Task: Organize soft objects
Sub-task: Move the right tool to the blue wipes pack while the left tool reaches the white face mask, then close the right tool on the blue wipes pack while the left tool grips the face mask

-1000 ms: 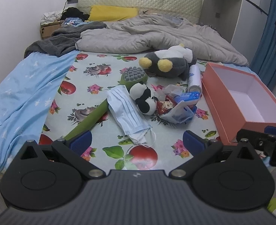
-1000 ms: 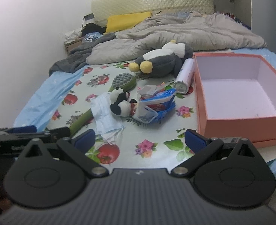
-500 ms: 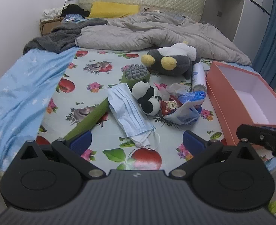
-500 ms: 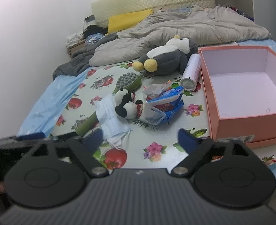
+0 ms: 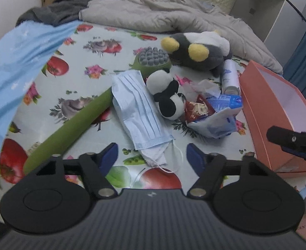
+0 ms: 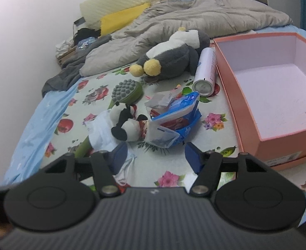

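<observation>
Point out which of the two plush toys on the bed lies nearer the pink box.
The big grey-and-white penguin plush with yellow feet; only the spray can separates it from the pink box. The small panda plush lies farther left, beyond the snack packets.

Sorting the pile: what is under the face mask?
The face mask lies across the green massager, hiding its middle. The rest is flowered cloth.
</observation>
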`<state>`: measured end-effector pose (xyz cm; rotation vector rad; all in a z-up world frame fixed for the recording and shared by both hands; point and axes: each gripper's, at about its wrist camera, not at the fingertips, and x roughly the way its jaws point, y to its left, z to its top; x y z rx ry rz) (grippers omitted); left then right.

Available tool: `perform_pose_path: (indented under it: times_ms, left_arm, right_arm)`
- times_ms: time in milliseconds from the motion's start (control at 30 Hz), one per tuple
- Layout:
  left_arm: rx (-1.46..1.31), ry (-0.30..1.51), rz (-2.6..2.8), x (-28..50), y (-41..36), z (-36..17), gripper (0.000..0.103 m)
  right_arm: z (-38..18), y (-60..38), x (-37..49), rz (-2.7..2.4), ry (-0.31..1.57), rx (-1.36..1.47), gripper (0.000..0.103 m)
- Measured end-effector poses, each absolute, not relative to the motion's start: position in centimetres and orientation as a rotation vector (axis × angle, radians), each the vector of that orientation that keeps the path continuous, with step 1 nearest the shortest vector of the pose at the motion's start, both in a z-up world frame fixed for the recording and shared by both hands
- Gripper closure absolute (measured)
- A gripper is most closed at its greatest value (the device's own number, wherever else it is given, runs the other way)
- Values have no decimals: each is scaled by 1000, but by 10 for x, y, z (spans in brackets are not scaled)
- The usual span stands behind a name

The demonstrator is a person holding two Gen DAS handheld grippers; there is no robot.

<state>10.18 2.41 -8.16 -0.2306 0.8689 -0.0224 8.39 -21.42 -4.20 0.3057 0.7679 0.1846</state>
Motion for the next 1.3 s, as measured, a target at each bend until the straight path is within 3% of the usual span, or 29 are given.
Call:
perform_pose_path:
  times_ms: [533,1000,1300]
  left_arm:
    - [-292,911,32,162,50,-136,48]
    - [-358,894,28,183,64,-160,75]
    - [-421,868,-36,187,70,-160,76]
  right_arm:
    - [-71,-195,163,82,781,333,38]
    - [-107,-204,202,-40,821,342,37]
    - [-132,-208,217,-26,923,425,37]
